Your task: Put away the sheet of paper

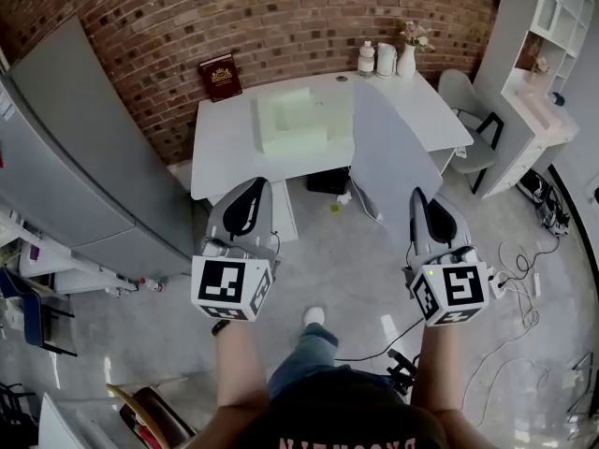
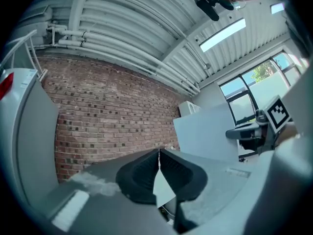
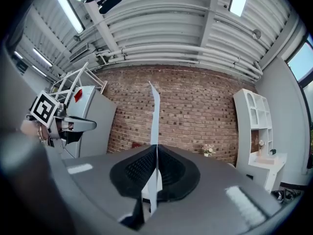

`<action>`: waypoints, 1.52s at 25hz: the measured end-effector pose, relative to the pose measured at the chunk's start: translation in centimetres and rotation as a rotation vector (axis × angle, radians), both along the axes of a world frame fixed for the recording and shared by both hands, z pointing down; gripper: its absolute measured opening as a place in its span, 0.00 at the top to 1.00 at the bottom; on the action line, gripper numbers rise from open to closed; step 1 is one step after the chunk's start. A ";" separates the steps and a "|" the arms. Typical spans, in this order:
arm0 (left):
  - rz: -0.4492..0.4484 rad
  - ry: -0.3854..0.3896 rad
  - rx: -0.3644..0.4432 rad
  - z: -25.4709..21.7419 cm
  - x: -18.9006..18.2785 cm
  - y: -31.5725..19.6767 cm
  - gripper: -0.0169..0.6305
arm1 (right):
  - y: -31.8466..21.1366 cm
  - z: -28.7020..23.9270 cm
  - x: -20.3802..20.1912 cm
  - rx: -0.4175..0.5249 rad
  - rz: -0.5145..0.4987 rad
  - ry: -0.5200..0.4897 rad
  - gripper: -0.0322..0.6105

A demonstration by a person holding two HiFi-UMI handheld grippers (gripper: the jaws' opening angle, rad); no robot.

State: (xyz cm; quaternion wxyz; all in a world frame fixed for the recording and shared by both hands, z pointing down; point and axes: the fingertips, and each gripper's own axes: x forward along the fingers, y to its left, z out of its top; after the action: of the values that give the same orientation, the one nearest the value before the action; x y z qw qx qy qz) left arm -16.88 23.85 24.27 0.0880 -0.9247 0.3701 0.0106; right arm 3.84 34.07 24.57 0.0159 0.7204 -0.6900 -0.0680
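The right gripper point(image 1: 429, 204) is clenched on the near edge of the sheet of paper point(image 1: 393, 148), which stands on edge and reaches toward 12 o'clock and the white table point(image 1: 234, 143). The left gripper point(image 1: 251, 193) is closed on nothing. A firm pinch and a slow, level carry should stop the sheet flopping.

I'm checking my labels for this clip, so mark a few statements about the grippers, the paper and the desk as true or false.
1. The right gripper is shut on the sheet of paper. True.
2. The left gripper grips the sheet too. False: its jaws are together with nothing between them.
3. A dark red book stands at the white desk's back edge, against the brick wall. True.
4. The sheet lies flat on the desk. False: it is held on edge in the air.
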 end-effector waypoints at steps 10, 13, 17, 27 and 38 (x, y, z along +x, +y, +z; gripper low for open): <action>-0.030 0.060 0.002 -0.6 1.2 -15.1 0.99 | -14.6 -0.2 2.9 -0.024 0.022 0.002 0.95; -0.026 0.054 -0.016 -0.4 1.5 -18.4 0.99 | -17.8 -0.3 3.4 -0.029 0.032 0.001 0.95; -0.030 0.020 -0.024 0.6 1.8 -21.3 0.99 | -20.8 0.4 3.4 -0.034 0.036 -0.007 0.95; -0.065 0.008 -0.060 2.3 2.2 -26.5 0.99 | -26.8 1.7 4.6 -0.058 0.007 -0.013 0.95; -0.129 0.023 -0.085 3.5 6.1 -33.6 0.99 | -35.3 2.8 9.7 -0.061 -0.055 -0.039 0.95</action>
State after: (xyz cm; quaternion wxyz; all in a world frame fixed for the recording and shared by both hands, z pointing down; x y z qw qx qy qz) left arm -10.77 -9.80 27.76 0.0450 -0.9017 0.4300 0.0000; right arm 13.51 -1.22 27.38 0.0225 0.7013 -0.7117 -0.0332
